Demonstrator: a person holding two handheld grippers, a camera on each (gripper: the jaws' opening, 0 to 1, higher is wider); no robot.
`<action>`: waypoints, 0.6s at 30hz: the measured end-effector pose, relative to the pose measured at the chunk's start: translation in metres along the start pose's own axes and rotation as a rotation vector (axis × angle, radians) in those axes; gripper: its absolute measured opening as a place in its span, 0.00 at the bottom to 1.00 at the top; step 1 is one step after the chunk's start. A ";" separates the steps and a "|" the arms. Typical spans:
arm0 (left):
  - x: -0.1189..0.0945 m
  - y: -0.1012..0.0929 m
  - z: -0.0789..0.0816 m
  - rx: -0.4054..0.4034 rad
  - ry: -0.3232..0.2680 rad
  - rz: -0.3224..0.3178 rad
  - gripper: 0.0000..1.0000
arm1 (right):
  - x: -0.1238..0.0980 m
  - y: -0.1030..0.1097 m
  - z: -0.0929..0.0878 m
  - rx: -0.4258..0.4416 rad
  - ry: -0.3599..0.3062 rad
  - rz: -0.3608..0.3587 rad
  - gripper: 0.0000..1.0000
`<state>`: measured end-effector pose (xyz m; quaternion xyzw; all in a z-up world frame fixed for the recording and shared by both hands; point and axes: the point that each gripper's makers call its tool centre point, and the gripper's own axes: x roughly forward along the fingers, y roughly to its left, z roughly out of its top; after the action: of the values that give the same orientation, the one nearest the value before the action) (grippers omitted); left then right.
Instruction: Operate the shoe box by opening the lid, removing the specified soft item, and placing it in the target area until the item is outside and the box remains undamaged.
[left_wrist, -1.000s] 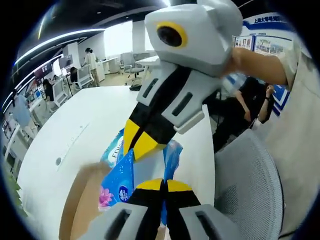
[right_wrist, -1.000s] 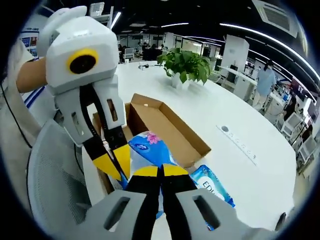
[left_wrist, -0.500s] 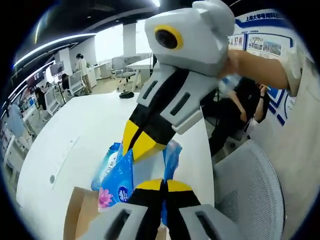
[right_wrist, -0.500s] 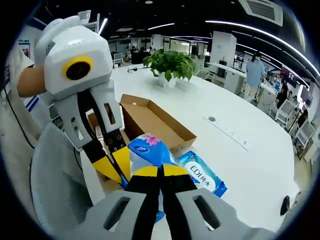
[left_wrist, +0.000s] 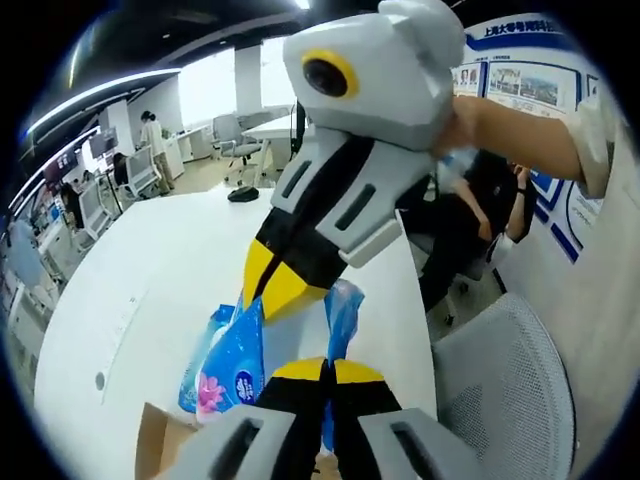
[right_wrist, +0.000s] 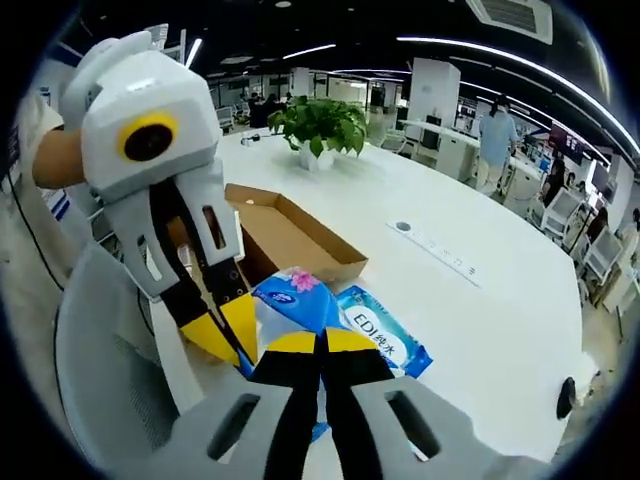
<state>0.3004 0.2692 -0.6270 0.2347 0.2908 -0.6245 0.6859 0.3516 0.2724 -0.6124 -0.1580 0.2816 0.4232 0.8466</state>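
Together, the left gripper and the right gripper had their yellow-tipped jaws pinched shut on one blue tissue pack, each clamping an edge of its wrapper and holding it up above the white table. Below that held pack, just beside the open cardboard shoe box, one second blue pack lay flat on the table. One potted plant stood on the table beyond the box.

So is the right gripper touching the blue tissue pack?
Touching. In the right gripper view, the right gripper has its jaws shut on the blue tissue pack, with no gap visible.
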 end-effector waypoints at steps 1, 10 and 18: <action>0.002 0.001 0.001 -0.001 -0.001 -0.002 0.00 | -0.001 -0.002 -0.001 0.000 0.002 -0.001 0.00; 0.022 0.010 0.023 0.015 -0.012 -0.012 0.00 | -0.011 -0.028 -0.012 0.007 0.010 -0.004 0.00; 0.039 0.019 0.039 -0.004 -0.026 -0.020 0.00 | -0.020 -0.052 -0.019 0.022 0.008 0.000 0.00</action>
<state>0.3253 0.2165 -0.6271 0.2223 0.2853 -0.6339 0.6836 0.3775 0.2197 -0.6141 -0.1507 0.2896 0.4193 0.8471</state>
